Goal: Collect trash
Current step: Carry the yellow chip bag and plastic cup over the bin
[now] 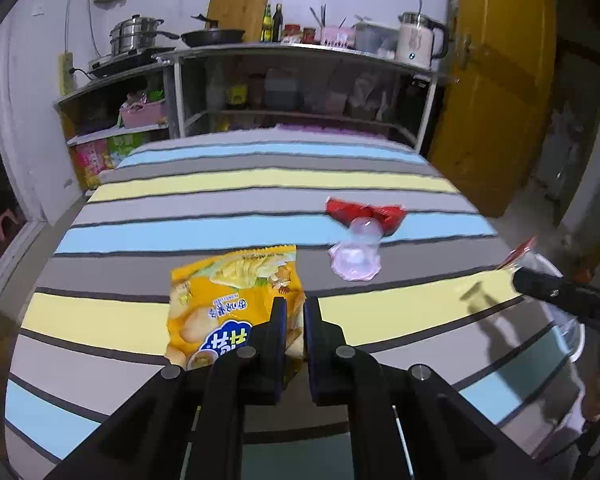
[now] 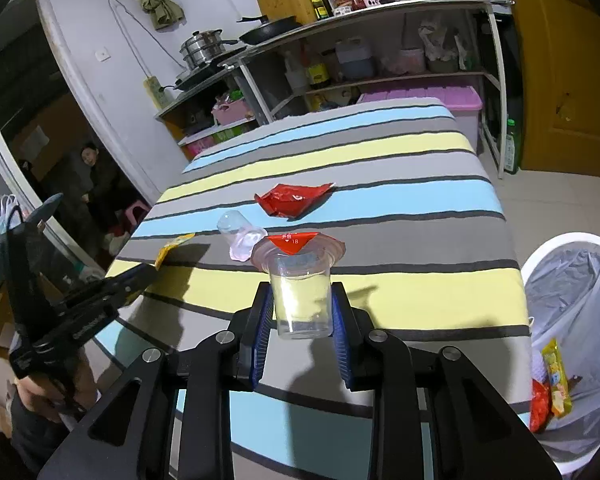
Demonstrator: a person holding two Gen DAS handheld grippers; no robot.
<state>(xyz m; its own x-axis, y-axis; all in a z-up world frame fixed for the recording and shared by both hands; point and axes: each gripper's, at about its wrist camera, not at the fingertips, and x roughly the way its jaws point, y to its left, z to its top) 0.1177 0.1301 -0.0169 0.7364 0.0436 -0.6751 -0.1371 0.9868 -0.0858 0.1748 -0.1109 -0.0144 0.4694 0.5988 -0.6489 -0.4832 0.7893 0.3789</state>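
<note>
2 claws work over a striped bench (image 1: pixel 260 178). The left claw (image 1: pixel 295 322) is closed on the near right corner of a yellow snack bag (image 1: pixel 228 296), which lies flat on a yellow and a grey stripe. The right claw (image 2: pixel 300 314) grips a clear plastic cup (image 2: pixel 302 300) by its sides — the cup is off the cloth, its peeled red-tabbed lid (image 2: pixel 294 240) standing at the far rim. In the left wrist view this claw enters from the right edge, the red tab showing at its tip.

Farther along the bench lie 2 more pieces: an empty clear cup (image 1: pixel 358 254) on its side, its rim toward the left claw, and just behind it a crumpled red wrapper (image 1: pixel 364 210) on a blue stripe; whether the 2 touch cannot be told. A white bin (image 2: pixel 572 280) lined with a grey bag stands on the floor beside the bench's right edge, with a yellow and a red packet (image 2: pixel 556 380) already inside. Shelves of cookware (image 1: pixel 300 56) fill the background.
</note>
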